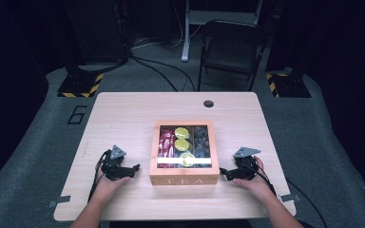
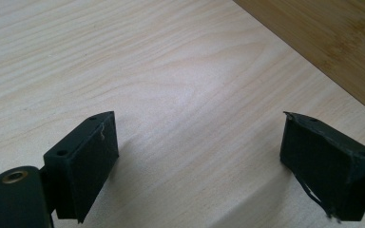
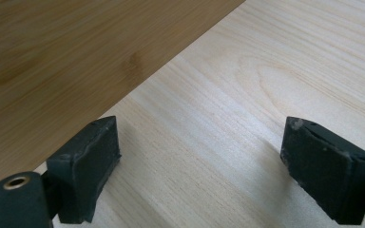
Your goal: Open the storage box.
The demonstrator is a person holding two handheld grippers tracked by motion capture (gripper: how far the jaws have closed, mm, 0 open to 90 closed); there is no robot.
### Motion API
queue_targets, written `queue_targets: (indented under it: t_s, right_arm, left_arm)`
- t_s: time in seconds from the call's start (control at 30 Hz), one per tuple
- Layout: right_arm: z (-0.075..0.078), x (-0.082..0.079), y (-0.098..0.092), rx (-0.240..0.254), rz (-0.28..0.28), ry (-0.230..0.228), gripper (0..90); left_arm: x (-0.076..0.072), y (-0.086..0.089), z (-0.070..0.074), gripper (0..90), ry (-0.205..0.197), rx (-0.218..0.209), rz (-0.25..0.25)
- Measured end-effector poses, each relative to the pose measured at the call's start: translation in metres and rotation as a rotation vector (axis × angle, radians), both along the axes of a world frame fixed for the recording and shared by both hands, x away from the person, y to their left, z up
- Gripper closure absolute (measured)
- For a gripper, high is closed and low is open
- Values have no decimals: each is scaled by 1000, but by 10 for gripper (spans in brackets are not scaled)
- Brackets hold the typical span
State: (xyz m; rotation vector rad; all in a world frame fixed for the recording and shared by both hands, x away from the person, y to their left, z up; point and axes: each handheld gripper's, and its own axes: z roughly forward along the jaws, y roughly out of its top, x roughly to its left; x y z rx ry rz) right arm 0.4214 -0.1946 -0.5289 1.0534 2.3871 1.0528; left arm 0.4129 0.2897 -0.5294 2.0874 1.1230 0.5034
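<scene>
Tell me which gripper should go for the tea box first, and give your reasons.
Probably the right gripper: its open jaws sit nearer the tea box, whose wall looms large in the right gripper view. The left gripper, also open, stands slightly farther off. The margin is small.

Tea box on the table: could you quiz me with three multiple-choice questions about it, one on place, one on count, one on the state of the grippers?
1. Where is the tea box?
A. between the two grippers
B. left of both grippers
C. on the chair

2. How many yellow-green rounds show under its lid?
A. one
B. three
C. six

3. How are the left gripper and right gripper?
A. both open, holding nothing
B. both shut on the box
C. one holds a packet

Answers: 1 A, a gripper lies at each side; 2 B, three rounds in the middle; 3 A, bare table between the fingers.
</scene>
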Motion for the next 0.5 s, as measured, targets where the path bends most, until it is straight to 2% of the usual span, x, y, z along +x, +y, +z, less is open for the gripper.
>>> queue_targets:
  t_s: [0.5]
  right_arm:
    - [0, -2, 0, 1, -14, 3, 127]
  left_arm:
    - [0, -1, 0, 121, 2, -5, 7]
